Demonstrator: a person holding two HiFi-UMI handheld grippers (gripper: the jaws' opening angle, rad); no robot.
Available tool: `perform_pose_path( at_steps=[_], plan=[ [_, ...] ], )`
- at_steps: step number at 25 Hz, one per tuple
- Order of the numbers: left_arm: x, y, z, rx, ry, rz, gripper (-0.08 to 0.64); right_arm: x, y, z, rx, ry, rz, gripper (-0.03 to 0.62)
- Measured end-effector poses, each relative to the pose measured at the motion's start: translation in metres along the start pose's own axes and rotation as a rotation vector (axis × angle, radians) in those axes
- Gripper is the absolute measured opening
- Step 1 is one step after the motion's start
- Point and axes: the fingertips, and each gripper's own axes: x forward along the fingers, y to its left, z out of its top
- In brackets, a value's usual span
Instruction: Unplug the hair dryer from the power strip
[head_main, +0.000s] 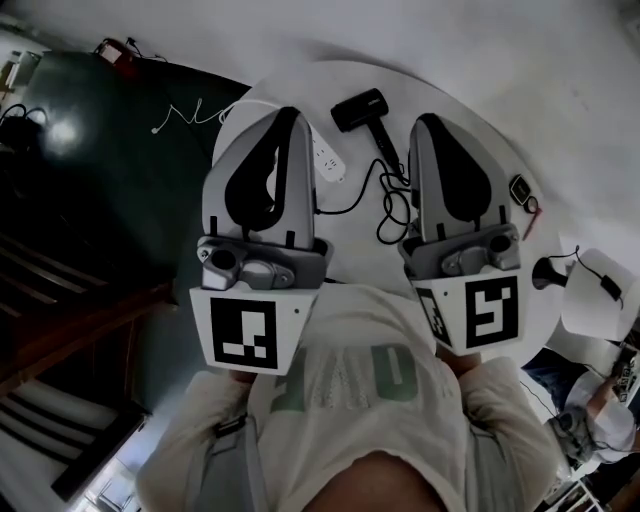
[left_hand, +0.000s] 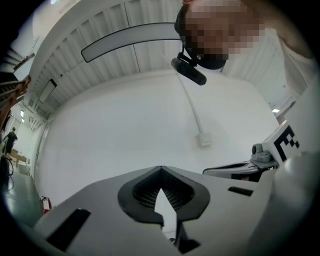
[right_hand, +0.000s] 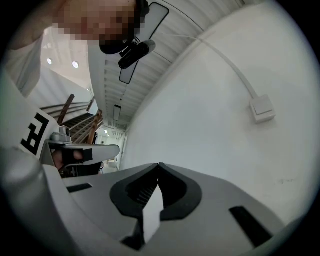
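Note:
In the head view a black hair dryer lies at the far side of a round white table. Its black cord loops toward a white power strip, which my left gripper partly hides; the plug is not visible. My left gripper and right gripper are held up side by side above the table, close to my chest. In the left gripper view the left gripper has its tips together and holds nothing. The right gripper looks the same in the right gripper view. Both face a white wall.
A small black and red item lies at the table's right edge, with a white cap beyond it. Dark floor and stairs lie to the left. A white wall box on a conduit shows in both gripper views.

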Motion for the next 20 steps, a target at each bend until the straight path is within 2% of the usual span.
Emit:
perform_pose_path(
  at_steps=[13, 20],
  plan=[
    [0.002, 0.006, 0.000, 0.020, 0.024, 0.018, 0.009, 0.005, 0.008, -0.001, -0.018, 0.008, 0.049, 0.018],
    [0.000, 0.015, -0.002, 0.007, 0.024, 0.033, 0.009, 0.008, 0.015, -0.002, -0.021, 0.008, 0.064, 0.018]
  ],
)
